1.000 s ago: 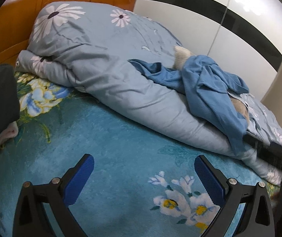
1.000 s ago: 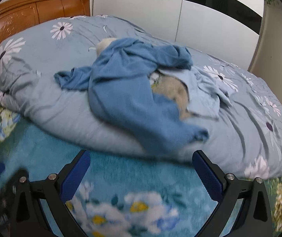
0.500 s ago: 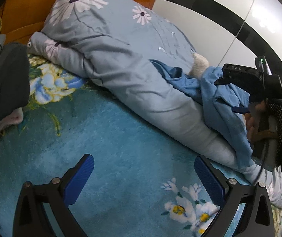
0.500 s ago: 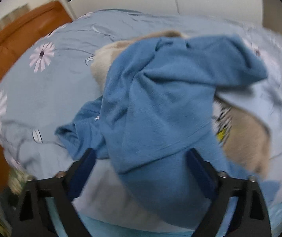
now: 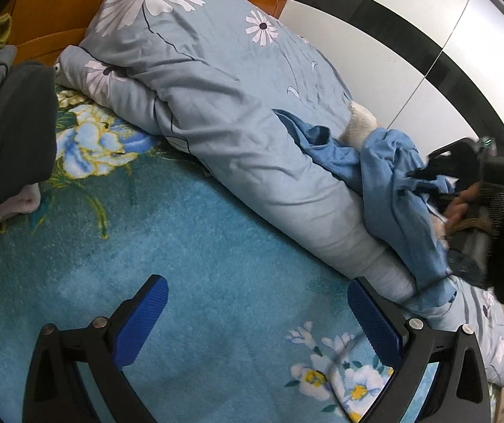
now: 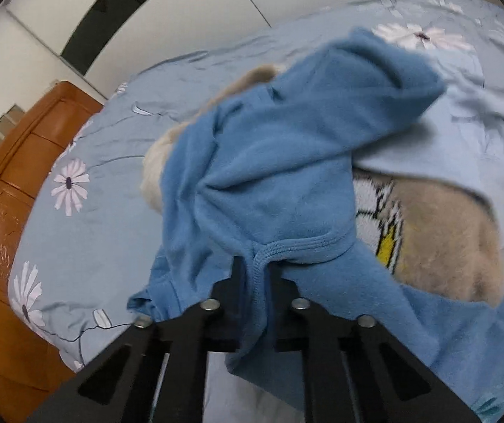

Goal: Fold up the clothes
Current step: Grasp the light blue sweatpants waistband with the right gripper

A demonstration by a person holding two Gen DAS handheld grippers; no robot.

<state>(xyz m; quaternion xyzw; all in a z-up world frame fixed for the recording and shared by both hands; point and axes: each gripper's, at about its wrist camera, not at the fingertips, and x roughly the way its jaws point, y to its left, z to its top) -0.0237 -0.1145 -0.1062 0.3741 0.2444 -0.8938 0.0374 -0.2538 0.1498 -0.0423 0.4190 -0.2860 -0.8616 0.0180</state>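
Right gripper (image 6: 256,275): its jaws have just been closing and are now pinching the stitched hem of the blue fleece garment (image 6: 287,176), a fold of cloth running down between them; in the left wrist view this gripper (image 5: 424,176) is showing at the right edge, held by a hand (image 5: 463,204) in a dark sleeve.
Left gripper (image 5: 257,320): its blue-padded jaws are standing wide apart, holding nothing, hanging over the teal floral bed cover (image 5: 188,246).
Blue fleece garment: it is lying crumpled on top of the grey-blue daisy-print duvet (image 5: 199,88), draping down the duvet's near side toward the bed cover.
Beige fleece garment (image 6: 456,246): it is lying partly under the blue one, a white and yellow patch (image 6: 379,211) showing at its edge.
Pale blue garment (image 6: 446,155): it is lying over the beige one, beside the blue fleece.
Duvet: it is bunched in a long roll across the bed, reaching the orange wooden headboard (image 6: 5,211).
Dark clothes pile (image 5: 8,134): it is sitting at the left edge of the bed cover, well apart from the blue garment.
Wardrobe (image 5: 410,28): white doors with a black band are standing behind the bed.
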